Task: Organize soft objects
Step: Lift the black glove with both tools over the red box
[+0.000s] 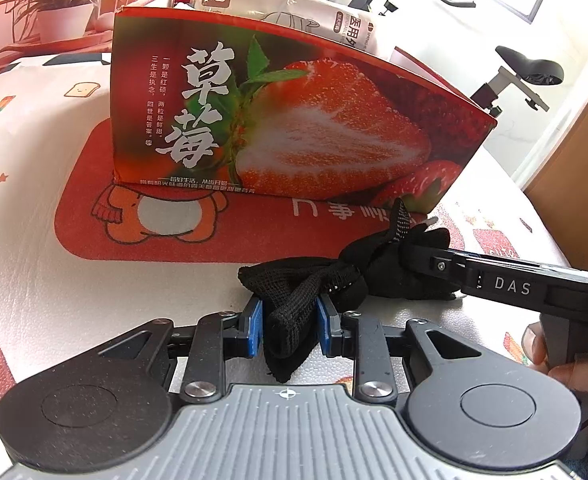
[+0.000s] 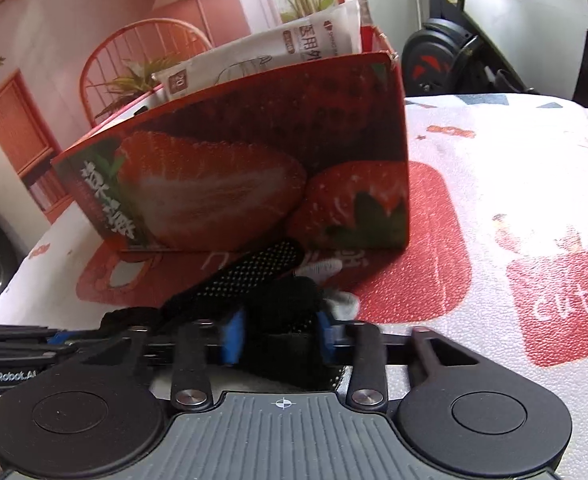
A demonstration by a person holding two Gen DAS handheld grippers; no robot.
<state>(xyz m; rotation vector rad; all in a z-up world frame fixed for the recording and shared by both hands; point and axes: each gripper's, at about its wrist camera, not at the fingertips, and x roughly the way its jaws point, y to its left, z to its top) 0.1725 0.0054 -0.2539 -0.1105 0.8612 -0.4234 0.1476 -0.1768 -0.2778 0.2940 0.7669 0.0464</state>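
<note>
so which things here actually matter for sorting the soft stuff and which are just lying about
Part of the job:
- black mesh glove, pinched by the left gripper and the right gripper
- strawberry box, with a white mask pack already standing in it

Just lying about:
- red cartoon mat under the box
- potted plant
- exercise bike

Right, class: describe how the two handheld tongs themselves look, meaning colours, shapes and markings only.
Both the left tongs and right tongs have a ribbed grey body with a crosshair mark, two black round discs, black linkage arms with silver rivets, and blue pads. Seen from the left wrist, the right one's black side reads "DAS".
</note>
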